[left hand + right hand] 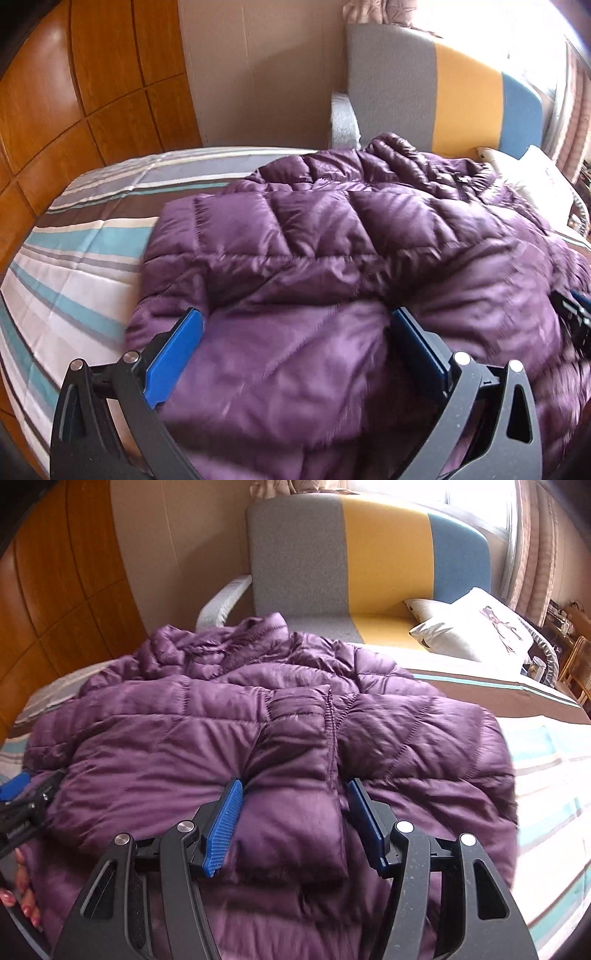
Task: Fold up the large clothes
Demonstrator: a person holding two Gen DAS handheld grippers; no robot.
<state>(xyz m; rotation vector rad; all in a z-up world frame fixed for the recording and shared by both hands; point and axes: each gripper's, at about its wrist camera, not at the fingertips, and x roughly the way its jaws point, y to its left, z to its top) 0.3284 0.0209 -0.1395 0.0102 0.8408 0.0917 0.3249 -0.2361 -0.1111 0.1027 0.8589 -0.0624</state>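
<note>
The near hem of the purple down jacket (pixel 288 720) runs out of view under both cameras, blurred. In the right view a thick fold of it sits between the blue fingers (pixel 225 827) of the right gripper (pixel 295 801), which press its sides. The left gripper (pixel 295 332) stands wide, jacket bulging between its fingers (pixel 173 362); whether they grip, I cannot tell. Beyond the fingers the jacket spreads over the striped bed (pixel 85 236), collar farthest, towards the sofa (pixel 384 561)

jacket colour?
Purple, quilted puffer jacket. Shows best in the right wrist view.
</note>
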